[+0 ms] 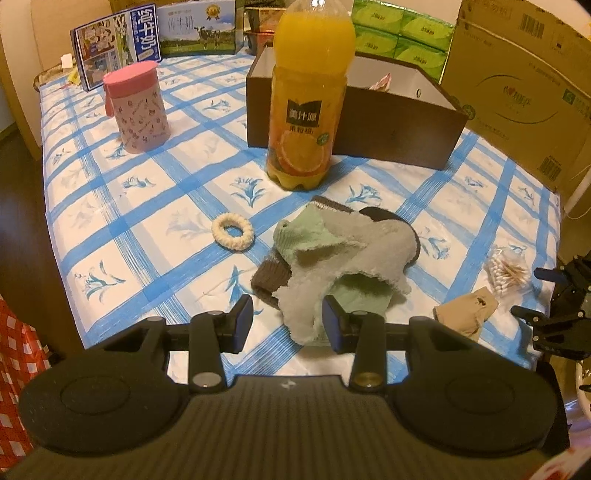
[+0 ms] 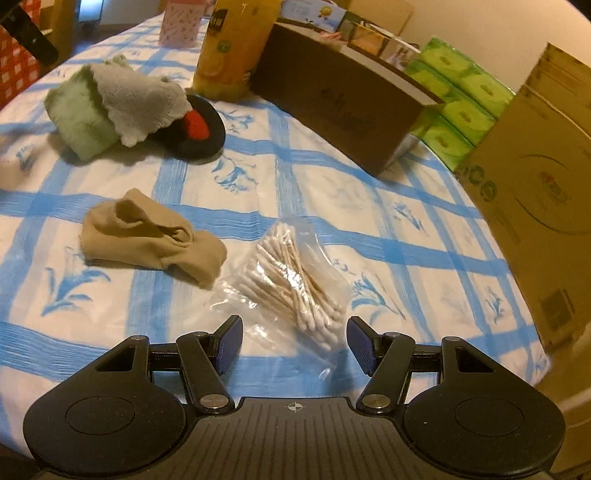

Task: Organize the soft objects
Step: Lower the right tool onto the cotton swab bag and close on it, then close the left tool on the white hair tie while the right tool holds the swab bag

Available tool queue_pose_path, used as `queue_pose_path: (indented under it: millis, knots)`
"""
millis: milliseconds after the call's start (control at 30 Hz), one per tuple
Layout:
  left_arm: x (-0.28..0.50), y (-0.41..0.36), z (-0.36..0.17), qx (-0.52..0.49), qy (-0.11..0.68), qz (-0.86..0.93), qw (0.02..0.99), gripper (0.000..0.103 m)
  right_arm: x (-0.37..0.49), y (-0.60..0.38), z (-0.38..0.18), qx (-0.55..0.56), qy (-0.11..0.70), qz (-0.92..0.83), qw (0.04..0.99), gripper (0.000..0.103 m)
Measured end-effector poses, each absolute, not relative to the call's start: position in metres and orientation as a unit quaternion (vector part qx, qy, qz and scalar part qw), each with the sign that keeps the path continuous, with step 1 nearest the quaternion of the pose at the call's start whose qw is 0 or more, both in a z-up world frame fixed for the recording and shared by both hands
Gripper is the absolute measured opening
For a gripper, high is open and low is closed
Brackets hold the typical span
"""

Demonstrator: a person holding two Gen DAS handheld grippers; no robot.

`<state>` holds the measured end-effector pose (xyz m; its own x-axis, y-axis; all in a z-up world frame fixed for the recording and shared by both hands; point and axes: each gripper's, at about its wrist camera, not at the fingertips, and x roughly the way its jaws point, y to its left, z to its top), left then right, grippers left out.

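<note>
Table (image 1: 110,192) under a blue-checked cloth filled both views; the back edge was crowded by a cardboard carton (image 1: 524,85), green tissue packs (image 1: 402,33) and milk cartons (image 1: 122,44). Only the left wrist view showed the open dark box (image 1: 354,122) from above, the full juice bottle (image 1: 310,96) in front of it, the pink canister (image 1: 138,107) and the cream scrunchie (image 1: 233,232). The pile of soft cloths (image 1: 340,258), grey and green over brown, lay mid-table near the front edge. Left gripper (image 1: 287,320) hung over the pile's near corner, jaws apart, grey cloth between them, pads not pressing. Only the right wrist view showed a black-and-red item (image 2: 201,127) under the pile. Beige cloth (image 2: 151,236) and bag of cotton swabs (image 2: 295,273) lay close together. Right gripper (image 2: 294,345) was spread wide over the bag's near end, gripping nothing. Open cloth lay left of the scrunchie and right of the swabs.
</note>
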<state>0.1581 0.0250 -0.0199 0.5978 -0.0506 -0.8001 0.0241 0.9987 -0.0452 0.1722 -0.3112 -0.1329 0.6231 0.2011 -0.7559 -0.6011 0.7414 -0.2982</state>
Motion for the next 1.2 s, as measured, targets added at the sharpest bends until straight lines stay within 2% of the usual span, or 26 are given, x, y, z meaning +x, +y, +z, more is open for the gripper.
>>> queue_pose_path:
  millis: [433, 567, 733, 867, 900, 1033, 1200]
  knots:
    - [0.174, 0.032, -0.037, -0.020, 0.461, -0.008, 0.887, 0.038, 0.225, -0.288, -0.131, -0.257, 0.349, 0.247, 0.867, 0.064]
    - [0.180, 0.041, -0.039, -0.022, 0.459, 0.001, 0.888, 0.038, 0.236, -0.280, -0.131, -0.273, 0.345, 0.252, 0.862, 0.066]
    - [0.186, 0.051, -0.044, -0.027, 0.461, 0.016, 0.887, 0.038, 0.244, -0.271, -0.131, -0.314, 0.332, 0.261, 0.850, 0.072]
    - [0.190, 0.055, -0.050, -0.026, 0.463, 0.018, 0.886, 0.038, 0.254, -0.268, -0.134, -0.318, 0.340, 0.277, 0.841, 0.072]
    - [0.190, 0.055, -0.050, -0.027, 0.462, 0.018, 0.886, 0.038, 0.258, -0.269, -0.133, -0.307, 0.346, 0.283, 0.840, 0.071]
    - [0.197, 0.060, -0.057, -0.032, 0.464, 0.018, 0.885, 0.038, 0.264, -0.271, -0.131, -0.267, 0.365, 0.295, 0.842, 0.050]
    - [0.206, 0.063, -0.063, -0.024, 0.463, 0.017, 0.886, 0.038, 0.266, -0.265, -0.129, -0.239, 0.365, 0.281, 0.855, 0.032]
